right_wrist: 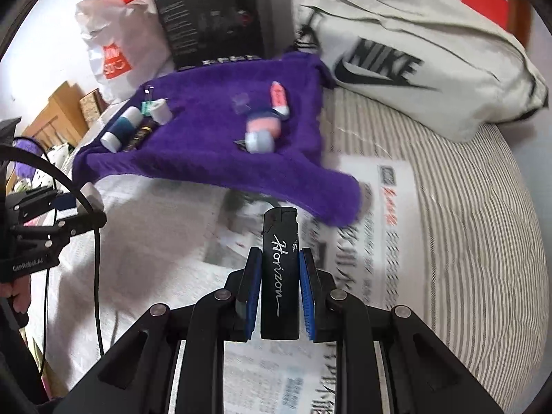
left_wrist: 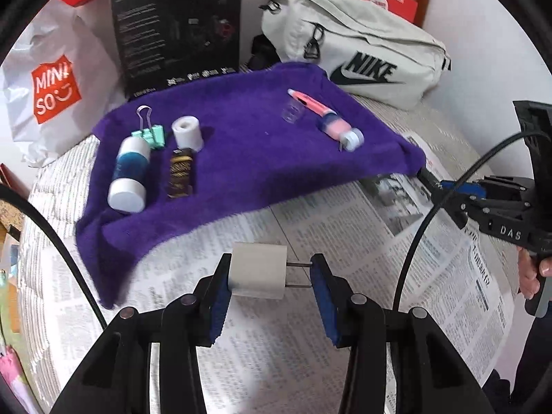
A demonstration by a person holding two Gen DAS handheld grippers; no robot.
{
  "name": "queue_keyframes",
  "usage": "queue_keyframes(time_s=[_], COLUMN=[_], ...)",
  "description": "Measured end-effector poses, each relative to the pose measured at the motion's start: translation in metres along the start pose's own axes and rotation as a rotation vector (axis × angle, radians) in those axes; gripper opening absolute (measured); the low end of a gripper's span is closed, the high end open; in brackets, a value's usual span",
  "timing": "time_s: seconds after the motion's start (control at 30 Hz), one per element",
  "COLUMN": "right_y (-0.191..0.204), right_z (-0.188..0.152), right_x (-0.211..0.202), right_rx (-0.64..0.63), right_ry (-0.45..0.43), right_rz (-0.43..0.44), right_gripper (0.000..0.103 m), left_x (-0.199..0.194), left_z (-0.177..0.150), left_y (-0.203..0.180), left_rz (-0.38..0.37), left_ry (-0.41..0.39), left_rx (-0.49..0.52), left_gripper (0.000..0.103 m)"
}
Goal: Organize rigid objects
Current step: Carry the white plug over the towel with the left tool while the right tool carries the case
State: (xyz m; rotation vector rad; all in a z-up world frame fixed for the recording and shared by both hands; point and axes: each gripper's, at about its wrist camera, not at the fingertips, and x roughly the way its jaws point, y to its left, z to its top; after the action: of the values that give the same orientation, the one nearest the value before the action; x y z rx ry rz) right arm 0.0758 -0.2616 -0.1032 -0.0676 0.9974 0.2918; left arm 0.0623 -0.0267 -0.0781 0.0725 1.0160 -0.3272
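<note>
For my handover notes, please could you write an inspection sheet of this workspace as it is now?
Surface: newspaper on striped bedding; purple towel on top.
Job's things: bottle, binder clip, tape roll, pink pen on towel.
Clutter: nothing seen.
Grippers: left gripper holds white charger; right gripper holds black lighter.
Cables: black cable.
Surroundings: Nike bag, Miniso bag, black box.

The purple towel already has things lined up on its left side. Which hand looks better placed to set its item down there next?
Probably the left. The left gripper, holding the white charger plug, hangs just before the purple towel's left half, near the row. The right gripper, with the black lighter, sits off the towel's right corner.
</note>
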Motion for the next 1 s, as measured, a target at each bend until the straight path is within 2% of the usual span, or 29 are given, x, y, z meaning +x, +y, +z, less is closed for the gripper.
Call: queue_keyframes(time_s=[0.23, 0.53, 0.73, 1.0], right_y=[0.020, 0.027, 0.029, 0.043], right_z=[0.026, 0.063, 0.087, 0.116], right_x=[-0.001, 0.003, 0.025, 0.061], right_rx=[-0.058, -0.092, -0.117, -0.140], right_ry=[-0.015, -0.037, -0.029, 0.012], right_rz=[0.023, 0.058, 0.070, 0.126], right_gripper=[0.022, 0.022, 0.022, 0.022], left_x=[-0.009, -0.002, 0.015, 0.027], left_z=[0.019, 0.047, 0.063, 0.069], left_y=[0.018, 0.043, 0.056, 0.072], left_rz=[0.005, -0.018, -0.053, -0.039], left_ry=[-0.023, -0.043, -0.032, -0.018], left_rx=[-0.021, -0.073, -0.102, -0.129], left_gripper=[0.043, 0.043, 0.043, 0.043])
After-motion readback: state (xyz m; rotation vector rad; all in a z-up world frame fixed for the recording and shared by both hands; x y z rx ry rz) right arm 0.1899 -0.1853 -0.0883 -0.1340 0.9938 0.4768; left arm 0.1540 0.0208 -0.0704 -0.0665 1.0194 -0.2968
